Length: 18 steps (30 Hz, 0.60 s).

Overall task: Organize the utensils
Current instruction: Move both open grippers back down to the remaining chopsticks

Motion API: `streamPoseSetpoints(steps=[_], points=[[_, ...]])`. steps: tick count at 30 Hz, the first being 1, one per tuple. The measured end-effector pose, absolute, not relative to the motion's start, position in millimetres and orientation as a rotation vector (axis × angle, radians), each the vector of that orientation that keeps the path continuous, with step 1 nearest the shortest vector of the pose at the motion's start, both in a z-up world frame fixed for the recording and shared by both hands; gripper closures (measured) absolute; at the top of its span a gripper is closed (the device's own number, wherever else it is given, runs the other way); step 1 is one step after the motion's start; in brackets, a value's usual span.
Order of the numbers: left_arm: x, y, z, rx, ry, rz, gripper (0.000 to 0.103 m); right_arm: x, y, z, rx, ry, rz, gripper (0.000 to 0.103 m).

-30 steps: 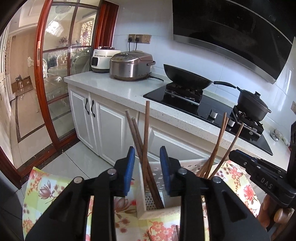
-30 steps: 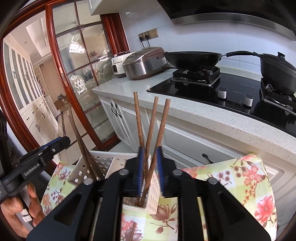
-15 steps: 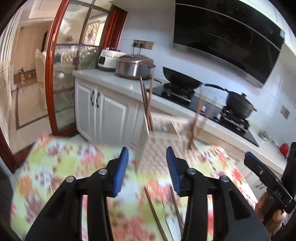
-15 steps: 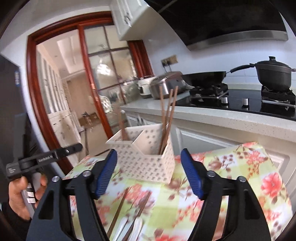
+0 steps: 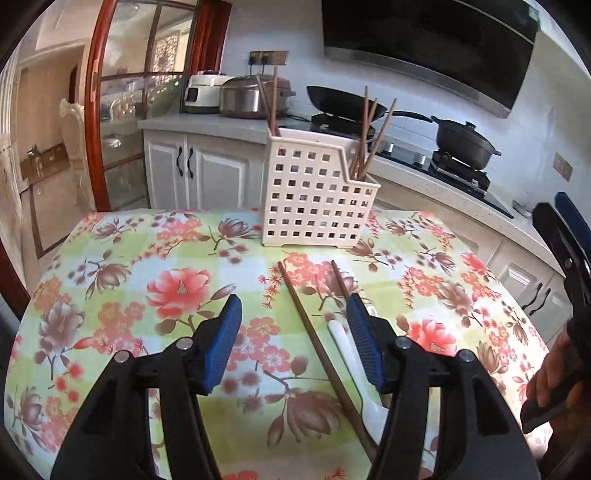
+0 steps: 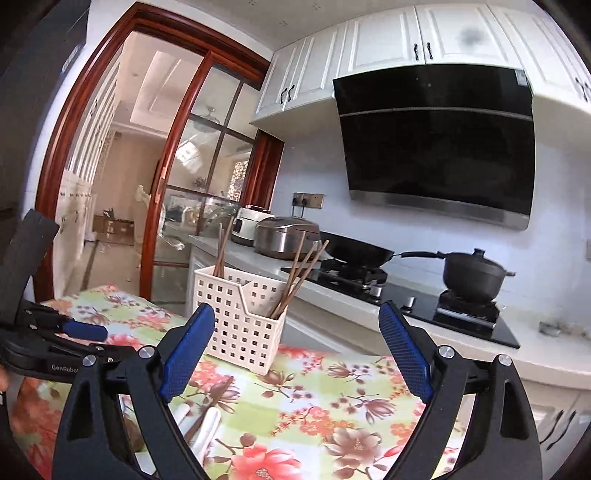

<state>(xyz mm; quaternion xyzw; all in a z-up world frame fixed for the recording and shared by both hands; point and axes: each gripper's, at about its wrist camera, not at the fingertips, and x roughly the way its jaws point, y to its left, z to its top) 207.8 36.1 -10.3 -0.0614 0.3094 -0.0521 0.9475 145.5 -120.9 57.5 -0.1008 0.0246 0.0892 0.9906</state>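
Our left gripper (image 5: 293, 347) and right gripper (image 6: 297, 356) have both just been spreading their jaws, nothing pinched in either. Loose chopsticks (image 5: 317, 339) lie on the floral tablecloth (image 5: 147, 280) under us; the rest stand in the white basket (image 5: 314, 199) beyond.

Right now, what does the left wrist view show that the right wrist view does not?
Only the left wrist view: both loose brown wooden chopsticks at nearly full length on the floral tablecloth. Only the right wrist view: white upper wall cabinets. Both: the perforated white plastic utensil holder with chopsticks standing inside, and a white spoon handle.
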Motion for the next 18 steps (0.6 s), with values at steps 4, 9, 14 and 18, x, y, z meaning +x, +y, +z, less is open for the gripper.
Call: streamPoseSetpoints(steps=[4,9,14,18], points=[[212.8,36.3,-13.2,-0.126,0.653,-0.109,0.045,144.4,-116.4,51.9,-0.258,0.047,0.163,0.018],[220.0,35.6,-16.3,-0.122,0.684,-0.103,0.045,156.6,-117.0,42.6,-0.243,0.121,0.159,0.018],[232.3,33.9,-21.8,-0.132,0.728,-0.102,0.045,184.3,-124.9,27.5,-0.194,0.294,0.153,0.018],[246.4,30.8,-28.1,-0.132,0.761,-0.095,0.045,199.2,-132.2,12.7,-0.133,0.396,0.161,0.018]])
